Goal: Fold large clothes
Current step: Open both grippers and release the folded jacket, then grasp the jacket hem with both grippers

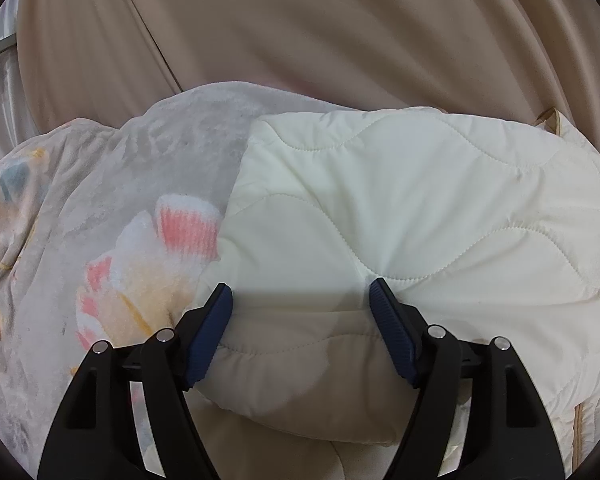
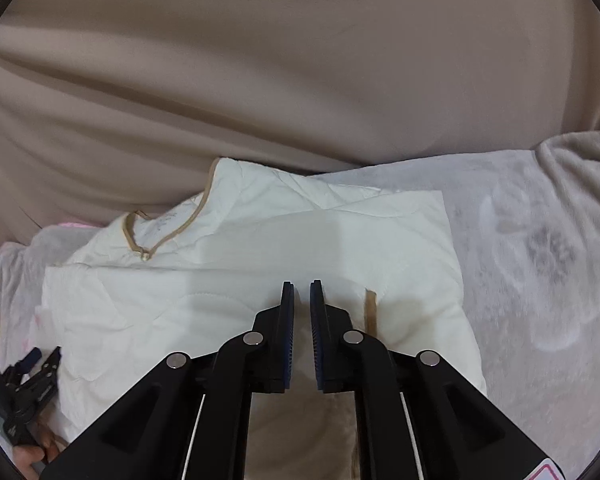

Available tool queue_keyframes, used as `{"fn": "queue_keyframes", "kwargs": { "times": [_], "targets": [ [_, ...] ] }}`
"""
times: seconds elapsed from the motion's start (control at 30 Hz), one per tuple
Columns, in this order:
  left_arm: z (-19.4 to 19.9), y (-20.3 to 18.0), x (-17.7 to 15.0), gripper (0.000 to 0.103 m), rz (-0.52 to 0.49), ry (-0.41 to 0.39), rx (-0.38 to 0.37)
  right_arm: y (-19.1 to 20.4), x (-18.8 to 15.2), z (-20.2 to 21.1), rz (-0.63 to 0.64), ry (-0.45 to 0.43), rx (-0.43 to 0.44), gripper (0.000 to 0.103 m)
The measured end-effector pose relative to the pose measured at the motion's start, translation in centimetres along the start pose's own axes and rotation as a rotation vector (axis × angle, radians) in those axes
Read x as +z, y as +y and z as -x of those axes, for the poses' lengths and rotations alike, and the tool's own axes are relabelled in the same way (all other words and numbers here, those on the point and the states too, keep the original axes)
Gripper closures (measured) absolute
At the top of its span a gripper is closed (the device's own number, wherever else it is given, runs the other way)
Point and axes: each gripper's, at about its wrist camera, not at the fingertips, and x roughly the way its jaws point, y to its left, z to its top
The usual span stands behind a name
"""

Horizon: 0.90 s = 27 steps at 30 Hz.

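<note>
While spread over a grey floral blanket (image 1: pixel 112 184) on the bed, cream quilted garment (image 1: pixel 400 200) with tan trim lies folded. Left gripper (image 1: pixel 300 300) down on its near edge, blue pads (image 1: pixel 216 332) well apart, pressing on nothing. Right gripper (image 2: pixel 302 292) above the same garment, jaws nearly together with a thin gap, nothing between. Beige sheet (image 2: pixel 260 80) behind. Left gripper also visible low left in the right wrist view
</note>
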Motion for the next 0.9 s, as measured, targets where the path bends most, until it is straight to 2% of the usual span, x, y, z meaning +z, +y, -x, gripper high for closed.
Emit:
{"fn": "queue_keyframes", "kwargs": {
  "times": [0.07,0.1,0.2,0.3,0.37,0.4,0.43,0.5,0.6,0.7,0.8,0.9],
  "targets": [
    [0.0,0.0,0.0,0.031,0.006,0.0,-0.007,-0.3,-0.5,-2.2,0.007,0.046,-0.029,0.097],
    [0.0,0.1,0.0,0.03,0.01,0.001,-0.01,-0.3,-0.9,-2.6,0.015,0.04,-0.029,0.097],
    [-0.2,0.4,0.0,0.028,0.029,0.013,-0.02,-0.2,-0.7,-1.7,0.014,0.029,-0.027,0.097],
    [0.2,1.6,0.0,0.027,0.066,0.021,-0.065,-1.5,-1.1,2.2,-0.017,0.019,0.015,0.089],
    [1.5,2.6,-0.2,0.026,0.055,0.028,-0.083,-3.0,-2.3,6.1,-0.005,0.002,0.033,0.083],
    [2.4,3.2,-0.5,0.024,0.044,0.024,-0.086,-3.9,-3.2,8.2,0.007,-0.005,0.039,0.074],
    [3.9,3.8,-0.9,0.017,0.029,0.017,-0.094,-5.1,-4.5,10.6,0.025,-0.011,0.042,0.064],
    [6.6,5.3,-1.8,0.014,0.011,0.012,-0.123,-7.4,-7.4,14.5,0.05,-0.01,0.034,0.054],
    [10.7,8.2,-4.2,0.01,0.015,0.066,-0.186,-11.2,-12.7,19.3,0.03,0.032,0.018,0.049],
    [13.3,11.2,-7.6,0.008,0.058,0.161,-0.245,-14.7,-17.9,22.5,-0.064,0.076,0.033,0.046],
    [14.3,13.6,-11.4,0.008,0.128,0.273,-0.308,-17.1,-22.7,24.1,-0.174,0.107,0.071,0.044],
    [14.4,14.8,-14.5,0.008,0.202,0.326,-0.337,-18.4,-25.6,24.0,-0.264,0.132,0.13,0.044]
  ]
}}
